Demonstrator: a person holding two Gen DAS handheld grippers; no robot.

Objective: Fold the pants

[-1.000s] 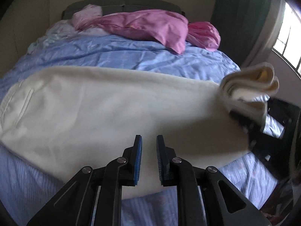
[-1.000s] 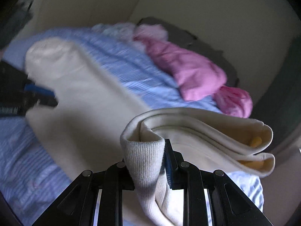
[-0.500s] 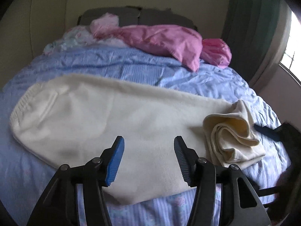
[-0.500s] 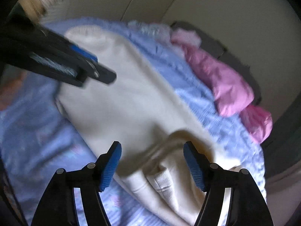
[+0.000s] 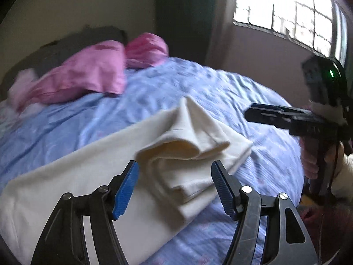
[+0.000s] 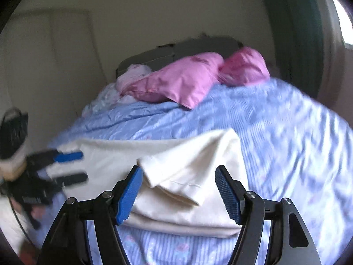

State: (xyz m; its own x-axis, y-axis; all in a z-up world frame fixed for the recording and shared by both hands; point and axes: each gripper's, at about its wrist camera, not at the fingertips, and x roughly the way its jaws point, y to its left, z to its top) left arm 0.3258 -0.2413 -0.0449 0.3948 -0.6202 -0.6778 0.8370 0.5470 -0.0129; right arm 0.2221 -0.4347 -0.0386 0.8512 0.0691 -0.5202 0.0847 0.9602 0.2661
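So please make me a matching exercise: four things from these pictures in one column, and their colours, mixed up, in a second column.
Things:
1. pants
2. pillow
3. bedsheet
4. curtain

Colours:
a. dark green
b. cream
c. pink
d. light blue

Pairs: 1-b, 2-c, 3-d, 4-a

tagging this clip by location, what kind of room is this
Most likely a home bedroom: a bed with a wrinkled blue sheet, pink pillows against a dark headboard, and a window beside a dark curtain. Cream pants lie on the bed.
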